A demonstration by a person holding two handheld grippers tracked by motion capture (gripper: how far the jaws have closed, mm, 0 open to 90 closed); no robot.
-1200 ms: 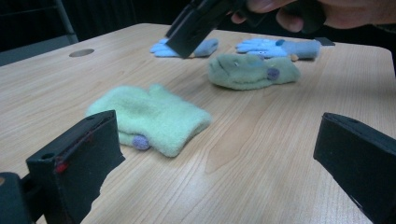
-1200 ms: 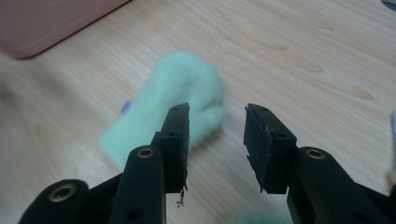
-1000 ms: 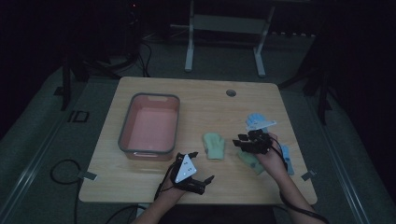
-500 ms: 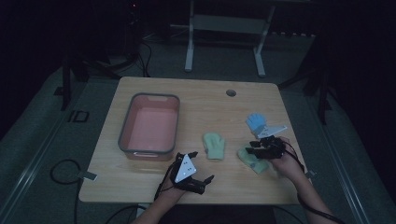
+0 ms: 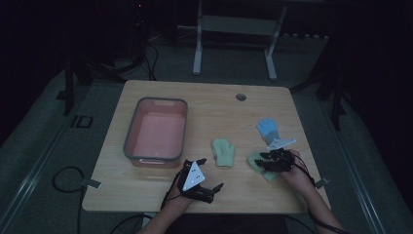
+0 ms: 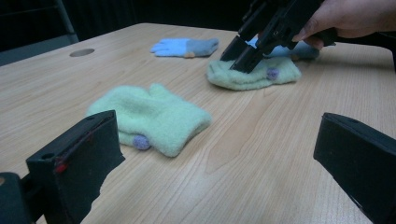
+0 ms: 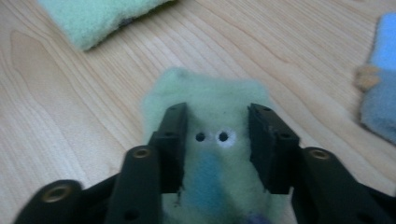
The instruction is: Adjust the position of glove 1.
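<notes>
A green mitten [image 7: 205,116] lies flat on the table [image 5: 204,102] directly beneath the right gripper [image 7: 214,140], whose jaws straddle its middle, parted and not yet pinching the wool. The step appears to be the reach for a pick-up; next the jaws likely need to press down and close on the fabric. Off to its side lies a second green mitten [image 5: 223,152]. The left gripper [image 6: 224,158] rests unclenched, holding nothing.

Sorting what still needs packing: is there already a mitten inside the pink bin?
No, the pink bin holds nothing, and both green mittens lie on the table.
</notes>
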